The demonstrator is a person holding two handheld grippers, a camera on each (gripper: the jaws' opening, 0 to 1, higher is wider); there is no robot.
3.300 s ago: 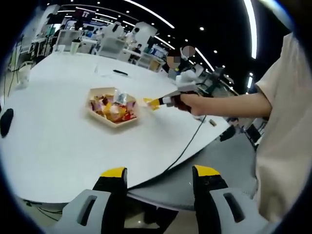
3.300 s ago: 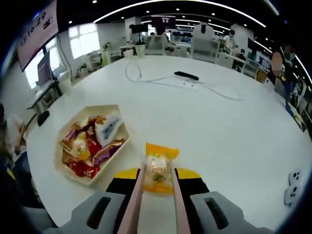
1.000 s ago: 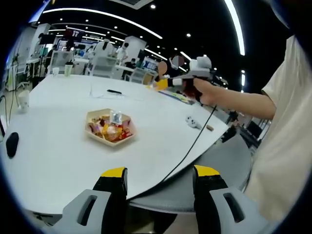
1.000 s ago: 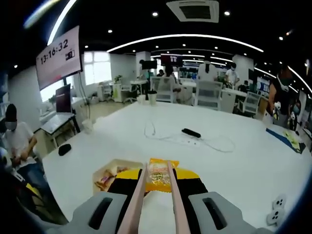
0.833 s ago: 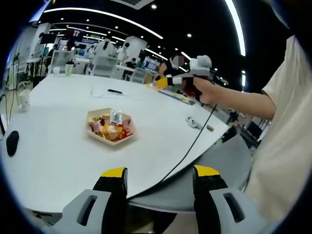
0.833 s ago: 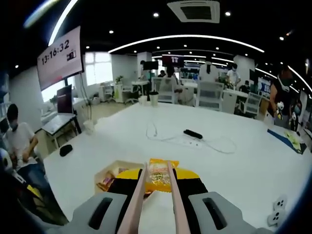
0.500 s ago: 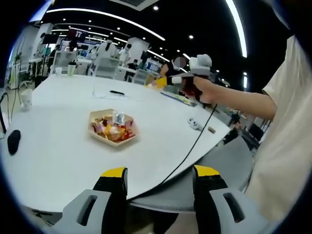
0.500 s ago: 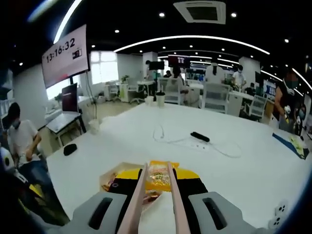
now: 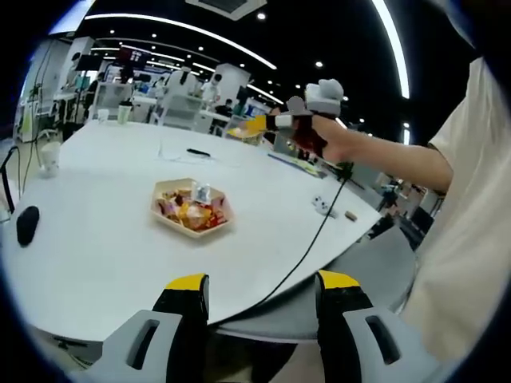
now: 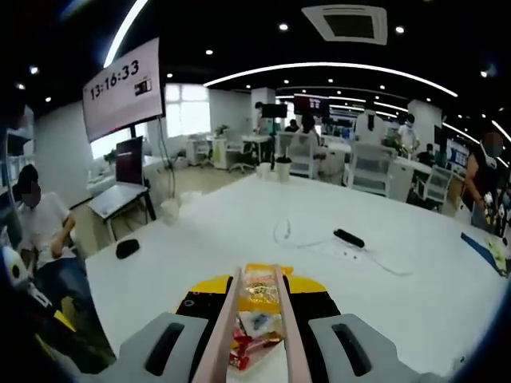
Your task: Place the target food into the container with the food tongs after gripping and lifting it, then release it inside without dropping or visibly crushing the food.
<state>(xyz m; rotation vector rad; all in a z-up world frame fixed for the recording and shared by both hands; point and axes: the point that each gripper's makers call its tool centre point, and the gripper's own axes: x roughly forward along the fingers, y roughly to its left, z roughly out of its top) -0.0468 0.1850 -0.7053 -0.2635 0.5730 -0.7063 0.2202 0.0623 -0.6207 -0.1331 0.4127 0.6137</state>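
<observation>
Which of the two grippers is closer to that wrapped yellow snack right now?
Right. The right gripper has the tongs shut on the yellow snack packet, raised above the snack tray. The left gripper hangs open off the white table's edge, well away from it.

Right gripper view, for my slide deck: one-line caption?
Pink tongs pinch a yellow snack packet above the snack tray on a white table.

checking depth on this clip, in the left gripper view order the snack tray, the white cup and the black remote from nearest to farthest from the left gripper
1. snack tray: mid-table, just ahead of the left gripper.
2. white cup: farther back, by the table's left edge.
3. black remote: farthest, beyond the tray near the far side.
</observation>
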